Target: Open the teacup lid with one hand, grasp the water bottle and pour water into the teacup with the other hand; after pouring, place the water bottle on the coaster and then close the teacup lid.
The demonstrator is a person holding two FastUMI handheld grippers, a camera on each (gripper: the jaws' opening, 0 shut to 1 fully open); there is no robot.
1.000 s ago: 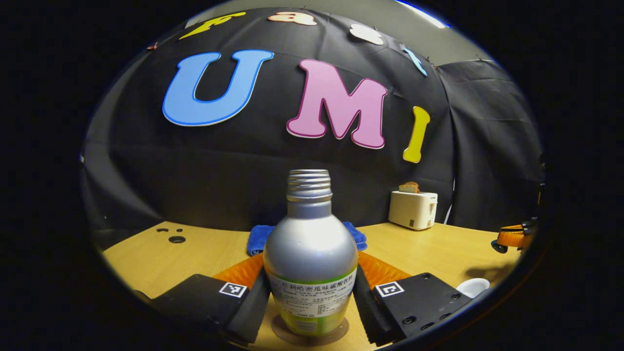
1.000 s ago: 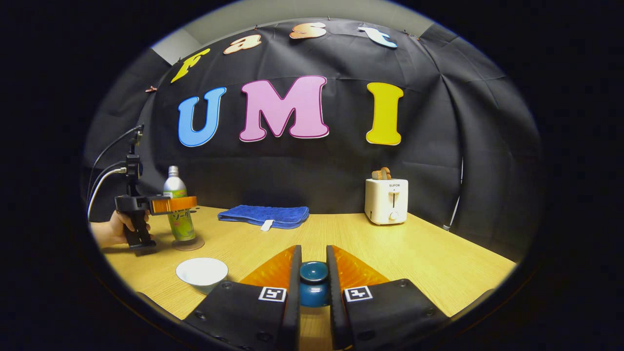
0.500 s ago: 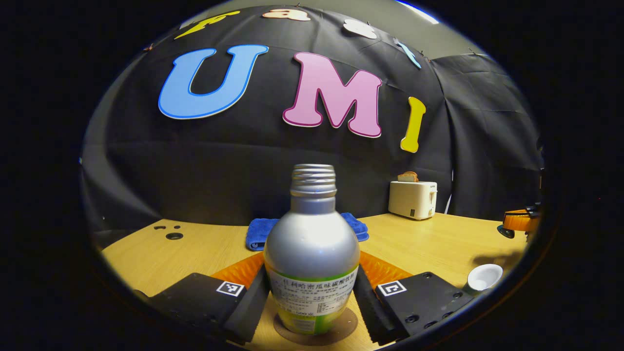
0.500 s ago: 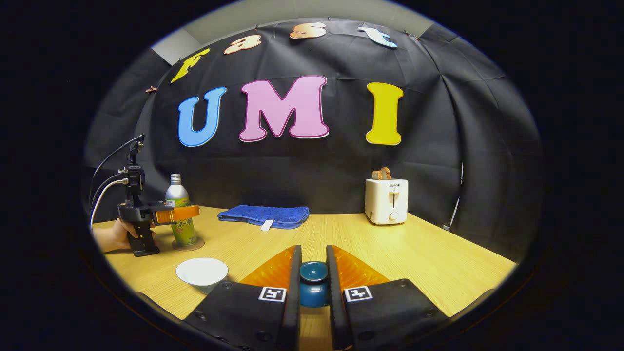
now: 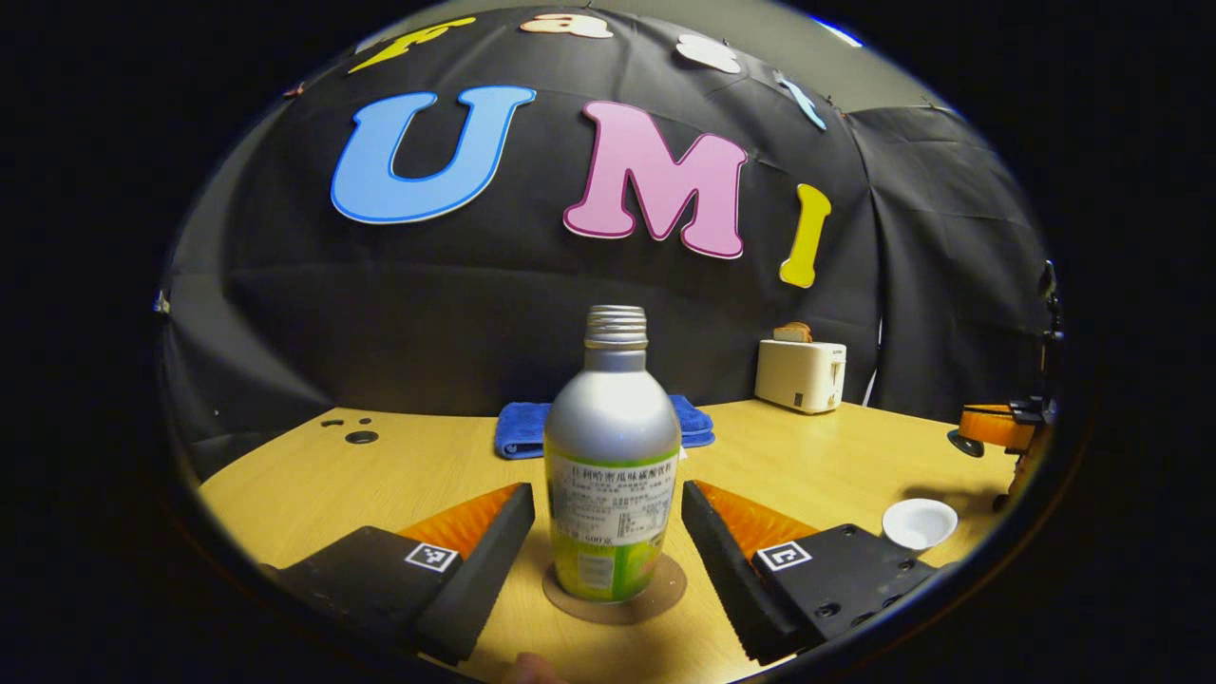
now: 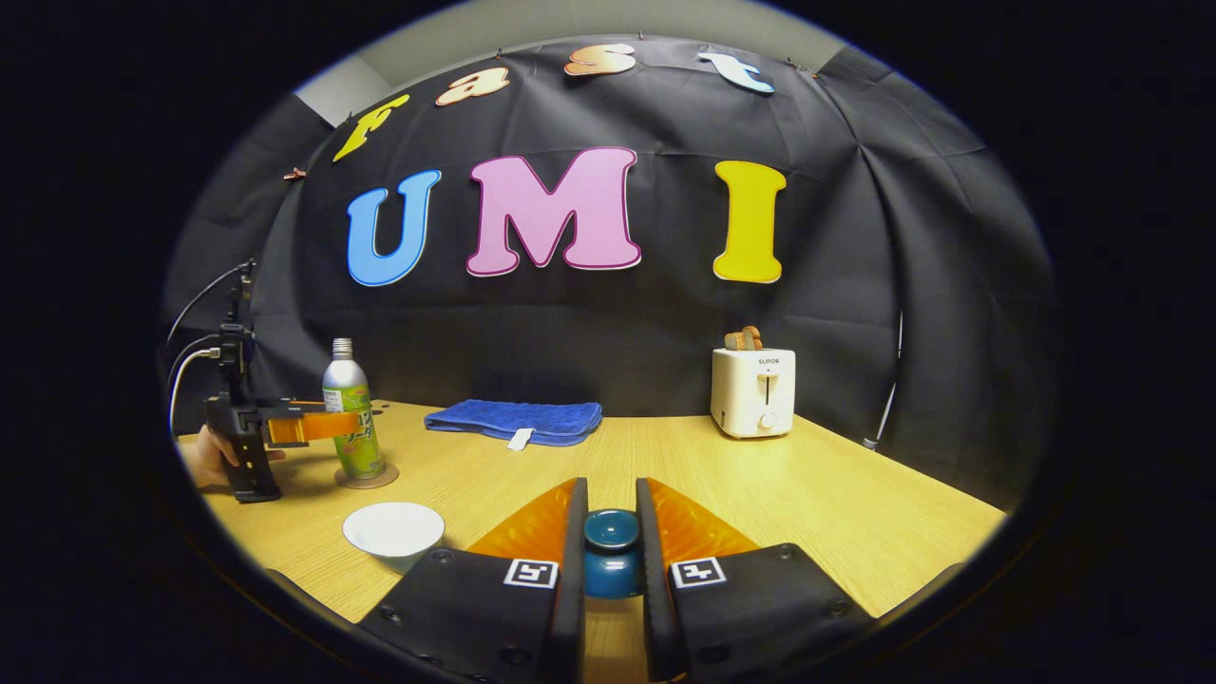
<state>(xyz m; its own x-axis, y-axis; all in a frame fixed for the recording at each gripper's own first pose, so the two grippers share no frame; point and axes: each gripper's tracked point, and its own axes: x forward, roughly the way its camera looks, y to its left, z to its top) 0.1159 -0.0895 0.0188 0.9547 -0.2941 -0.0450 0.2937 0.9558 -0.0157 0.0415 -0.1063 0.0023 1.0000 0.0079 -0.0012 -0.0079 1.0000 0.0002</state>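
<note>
Wall: black cloth (image 6: 617, 323), creased, hung behind the surface
Surface: light wood (image 6: 836, 513), grain visible
Ceiling strip: pale grey (image 6: 570, 19) above the cloth

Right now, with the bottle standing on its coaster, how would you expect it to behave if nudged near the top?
The bottle is tall on a narrow base, so it would probably tip rather than slide. Its smooth metal shoulder looks slippery; the labelled part likely grips better. It has no cap, so tipping might spill onto the coaster and table.
</note>
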